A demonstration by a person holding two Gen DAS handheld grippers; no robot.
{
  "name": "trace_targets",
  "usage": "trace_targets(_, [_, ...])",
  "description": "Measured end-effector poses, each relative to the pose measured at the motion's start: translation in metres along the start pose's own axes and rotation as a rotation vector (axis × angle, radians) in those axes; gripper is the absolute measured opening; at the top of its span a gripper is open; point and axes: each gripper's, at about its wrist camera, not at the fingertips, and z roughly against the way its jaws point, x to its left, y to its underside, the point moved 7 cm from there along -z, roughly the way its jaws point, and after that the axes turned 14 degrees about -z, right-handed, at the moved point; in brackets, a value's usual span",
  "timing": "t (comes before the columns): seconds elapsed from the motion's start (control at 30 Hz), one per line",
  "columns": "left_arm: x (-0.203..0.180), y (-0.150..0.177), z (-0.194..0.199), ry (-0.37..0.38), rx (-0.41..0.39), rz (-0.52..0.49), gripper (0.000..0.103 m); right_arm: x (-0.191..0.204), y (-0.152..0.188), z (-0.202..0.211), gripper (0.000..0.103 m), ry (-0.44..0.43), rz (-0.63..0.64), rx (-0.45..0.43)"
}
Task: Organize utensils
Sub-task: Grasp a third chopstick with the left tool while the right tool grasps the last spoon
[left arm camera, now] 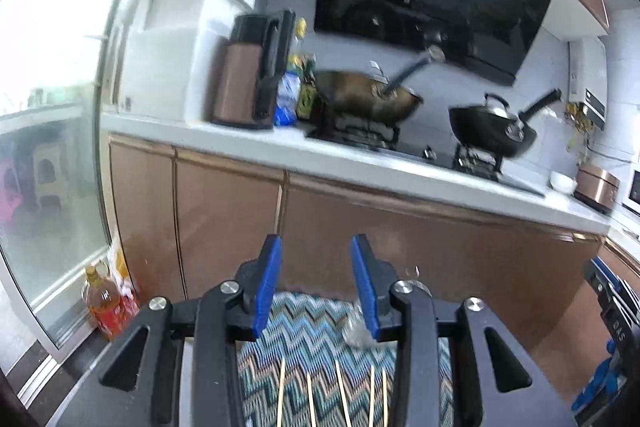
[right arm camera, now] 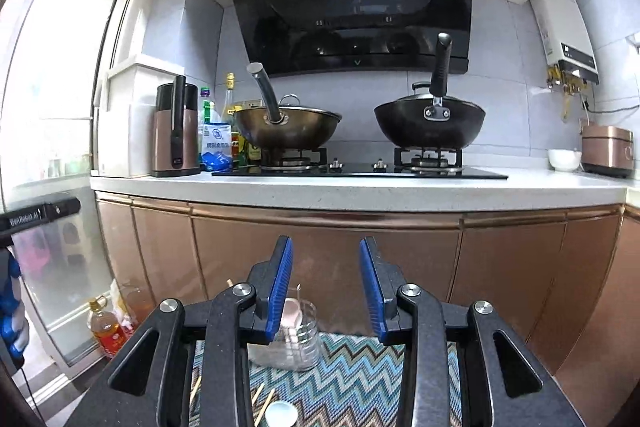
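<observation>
Five thin wooden chopsticks (left arm camera: 340, 397) are lying loose along the bottom centre of the left wrist view, on a zigzag-patterned mat (left arm camera: 308, 331) between the arms of the left tongs (left arm camera: 316, 285). Those tongs are standing open, holding nothing. A clear glass jar (left arm camera: 357, 327) is showing blurred just right of them, half hidden behind the right finger.

Moving to the right wrist view, the right tongs (right arm camera: 326, 291) are likewise gaping open and empty. Low in the centre of that frame the jar (right arm camera: 292, 341) is standing upright on the mat (right arm camera: 352, 367), already carrying a pale spoon (right arm camera: 290, 315), with one stick end poking up at its left.

Judging from this, sorting is barely begun: most chopsticks are waiting outside the jar. Only the right view is revealing the jar's contents and a white spoon (right arm camera: 281, 414) at the bottom edge; only the left is showing the full row of sticks.
</observation>
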Motion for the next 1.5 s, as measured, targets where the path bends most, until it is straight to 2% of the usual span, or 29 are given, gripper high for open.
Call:
trace_targets(0.2, [-0.019,0.038,-0.014,0.108,0.134,-0.004,0.034,-0.011,0.029,-0.006,0.034,-0.028,-0.018,0.098])
trace_targets(0.43, [-0.057,0.101,-0.075,0.222,0.373,-0.039,0.034,-0.038,0.082,-0.035,0.034,-0.032,-0.023,0.265])
trace_targets(0.6, [-0.096,0.151,-0.126,0.338,0.556,-0.069,0.034,-0.060,0.135,-0.070,0.034,-0.077,-0.071,0.437])
trace_targets(0.83, [-0.129,0.200,-0.184,0.426,0.741,-0.086,0.031,-0.072,0.207,-0.116,0.032,-0.212,-0.143,0.697])
trace_targets(0.93, [-0.138,0.215,-0.204,0.447,0.807,-0.096,0.027,-0.071,0.224,-0.132,0.030,-0.221,-0.131,0.749])
trace_targets(1.17, [-0.154,0.233,-0.234,0.459,0.891,-0.119,0.025,-0.062,0.253,-0.165,0.027,-0.267,-0.119,0.841])
trace_targets(1.5, [-0.167,0.255,-0.258,0.451,0.977,-0.161,0.012,-0.048,0.278,-0.196,0.027,-0.341,-0.102,0.962])
